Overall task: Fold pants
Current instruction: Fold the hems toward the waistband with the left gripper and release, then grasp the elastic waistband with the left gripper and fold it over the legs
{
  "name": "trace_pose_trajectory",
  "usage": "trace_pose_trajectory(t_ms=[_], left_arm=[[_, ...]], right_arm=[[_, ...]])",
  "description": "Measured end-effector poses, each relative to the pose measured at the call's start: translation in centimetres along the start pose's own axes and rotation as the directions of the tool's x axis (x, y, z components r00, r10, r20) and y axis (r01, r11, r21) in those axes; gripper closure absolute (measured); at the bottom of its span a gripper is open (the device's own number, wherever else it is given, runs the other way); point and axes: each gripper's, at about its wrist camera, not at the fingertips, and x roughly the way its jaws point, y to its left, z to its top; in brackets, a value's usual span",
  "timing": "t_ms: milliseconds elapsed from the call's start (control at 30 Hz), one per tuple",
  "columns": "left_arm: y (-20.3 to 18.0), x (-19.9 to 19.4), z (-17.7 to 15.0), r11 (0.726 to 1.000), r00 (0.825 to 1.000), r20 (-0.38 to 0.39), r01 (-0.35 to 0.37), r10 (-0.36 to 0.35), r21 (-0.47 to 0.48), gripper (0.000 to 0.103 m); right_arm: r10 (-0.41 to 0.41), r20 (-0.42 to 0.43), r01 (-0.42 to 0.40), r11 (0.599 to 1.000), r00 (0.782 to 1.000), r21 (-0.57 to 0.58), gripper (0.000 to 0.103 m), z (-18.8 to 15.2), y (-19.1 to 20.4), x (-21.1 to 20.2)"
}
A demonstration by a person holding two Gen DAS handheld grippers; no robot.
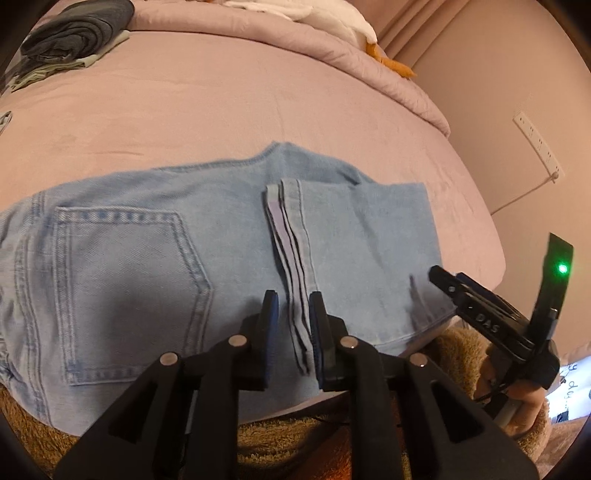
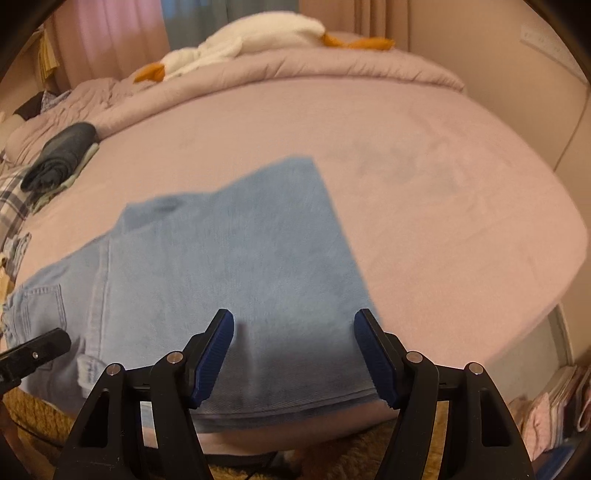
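Light blue jeans (image 1: 147,258) lie folded on the pink bed, back pocket (image 1: 125,291) up at the left, leg hems (image 1: 291,258) laid across the middle. My left gripper (image 1: 293,314) sits low over the hems with its jaws a little apart, straddling the hem edges without clamping them. My right gripper (image 2: 293,350) is wide open just above the near edge of the folded legs (image 2: 236,266); it also shows in the left wrist view (image 1: 476,306) at the right. The left gripper's tip (image 2: 33,354) shows at the left edge of the right wrist view.
A pile of dark folded clothes (image 1: 74,33) lies at the far left of the bed (image 1: 221,103). A rumpled duvet (image 2: 332,66) and a white goose plush (image 2: 251,37) lie at the far end. The wall with a socket strip (image 1: 539,147) is on the right. A brown fluffy rug (image 1: 295,435) lies below the bed's near edge.
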Motion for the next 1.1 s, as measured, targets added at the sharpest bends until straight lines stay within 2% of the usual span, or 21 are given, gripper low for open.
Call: trace_pose_trajectory(t_ms=[167,300,333,433,633,733,800,933,1033,1100], left_arm=[[0.6,-1.5,0.3,1.0,0.999,0.041,0.016,-0.015,-0.021,0.081],[1.7,-3.2,0.5,0.999,0.996,0.089,0.013,-0.009,-0.047,0.074],[2.2,-3.9,0.7,0.998,0.994,0.11,0.008,-0.001,-0.061,0.07],[3.5,-5.7,1.0,0.995,0.986,0.162,-0.021,0.037,-0.1,0.063],[6.2,-8.5,1.3,0.98,0.962,0.236,-0.102,0.141,-0.17,0.042],[7.6,-9.1,1.3,0.969,0.953,0.236,-0.141,0.188,-0.205,0.039],[8.3,-9.3,1.2,0.964,0.952,0.234,-0.145,0.197,-0.222,0.036],[9.9,-9.8,1.2,0.95,0.945,0.234,-0.166,0.23,-0.263,0.023],[10.5,-9.6,1.2,0.943,0.939,0.231,-0.186,0.253,-0.274,0.016],[11.3,-9.2,1.1,0.941,0.943,0.213,-0.194,0.257,-0.279,0.014]], right_arm=[[0.002,0.032,-0.002,1.0,0.999,0.005,0.033,0.8,0.1,-0.6],[0.009,-0.059,-0.009,1.0,0.998,-0.008,0.033,0.0,0.8,2.6],[0.013,-0.094,-0.014,1.0,0.995,-0.01,0.033,-0.3,1.0,3.6],[-0.025,-0.066,0.022,0.999,0.998,-0.048,0.033,-0.6,1.8,4.0],[-0.013,-0.077,0.011,0.999,0.997,-0.035,0.033,-0.2,1.5,4.1],[-0.029,-0.077,0.026,0.999,0.997,-0.037,0.034,0.2,1.8,3.7],[-0.025,-0.04,0.023,0.999,0.999,-0.044,0.033,0.5,2.3,2.7],[0.003,0.043,0.0,0.997,0.999,-0.071,0.033,2.0,3.6,0.8],[0.038,0.046,-0.034,0.995,0.998,-0.092,0.033,2.7,4.6,1.0],[0.044,0.027,-0.041,0.993,0.999,-0.112,0.033,2.6,5.5,1.8]])
